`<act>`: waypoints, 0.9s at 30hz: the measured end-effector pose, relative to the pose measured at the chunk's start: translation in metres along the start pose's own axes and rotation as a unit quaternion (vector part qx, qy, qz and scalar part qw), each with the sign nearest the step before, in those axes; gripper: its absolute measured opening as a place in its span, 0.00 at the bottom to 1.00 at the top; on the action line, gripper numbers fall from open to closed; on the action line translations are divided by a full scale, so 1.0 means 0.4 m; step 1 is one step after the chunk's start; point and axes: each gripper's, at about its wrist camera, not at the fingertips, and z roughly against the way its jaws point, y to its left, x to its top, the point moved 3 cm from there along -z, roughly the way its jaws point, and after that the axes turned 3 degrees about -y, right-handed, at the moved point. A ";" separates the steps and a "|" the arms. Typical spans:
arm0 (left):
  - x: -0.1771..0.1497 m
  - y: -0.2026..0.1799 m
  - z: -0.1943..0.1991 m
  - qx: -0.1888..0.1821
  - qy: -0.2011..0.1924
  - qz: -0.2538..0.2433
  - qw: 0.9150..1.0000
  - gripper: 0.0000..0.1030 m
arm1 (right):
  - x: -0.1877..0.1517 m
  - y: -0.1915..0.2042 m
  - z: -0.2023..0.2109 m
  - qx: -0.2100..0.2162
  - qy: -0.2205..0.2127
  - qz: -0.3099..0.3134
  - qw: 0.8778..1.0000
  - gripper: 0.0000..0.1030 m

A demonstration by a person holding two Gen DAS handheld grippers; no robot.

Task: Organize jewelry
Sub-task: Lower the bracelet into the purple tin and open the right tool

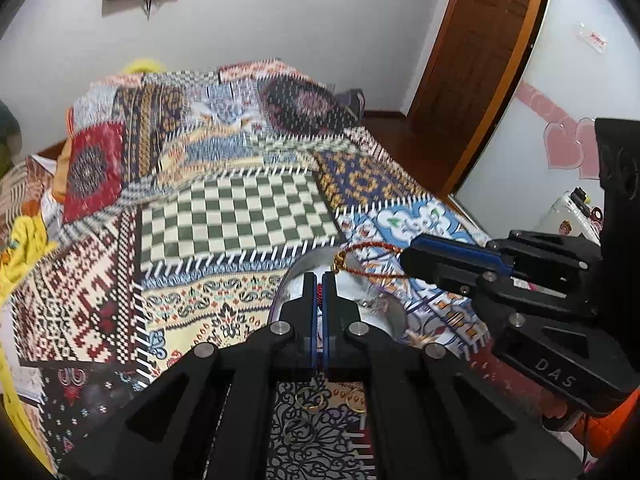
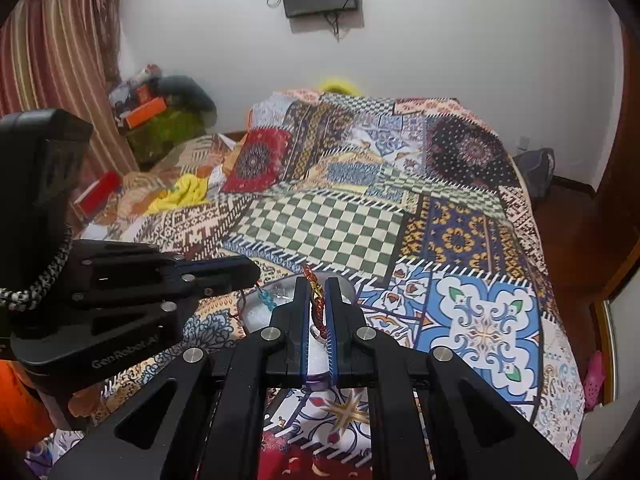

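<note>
bracelet (image 2: 316, 300) of red and gold braided cord sits pinched between the two fingers of the right gripper (image 2: 317, 280), and its top end pokes up just past the fingertips. the jaws are pressed together on it. the left gripper (image 1: 319, 280) is clamped tight too, with a bit of red cord showing in the thin gap between its fingers. from the left wrist view, the thin red cord (image 1: 370, 246) runs from beside the left gripper's tips across to the right gripper's tips, with a small gold knot (image 1: 340, 262) on it, so both grippers seem to hold the same bracelet. a little blue bead charm (image 2: 267, 300) hangs below the left gripper's tips, seen from the right wrist view.

right under both grippers is a shiny silver plate (image 2: 260, 312) with a small tangle of other jewelry on it, too blurry to name. closer in, below the left gripper, two gold rings (image 1: 310, 398) lie on the cloth. all of it rests on a bed with a patchwork blanket (image 2: 460, 240). past the grippers is a green and white checked patch (image 1: 240, 216).
</note>
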 end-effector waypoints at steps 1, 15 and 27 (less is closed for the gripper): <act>-0.004 0.004 -0.007 0.001 0.004 0.001 1.000 0.00 | -0.001 0.002 -0.009 0.000 0.004 0.002 1.000 0.06; -0.041 0.015 -0.033 -0.006 0.044 -0.008 0.999 0.00 | -0.042 0.031 -0.099 -0.001 0.067 0.051 0.996 0.06; -0.056 0.013 -0.001 -0.001 0.054 -0.008 0.998 0.05 | -0.066 0.042 -0.097 0.007 0.089 0.063 0.994 0.07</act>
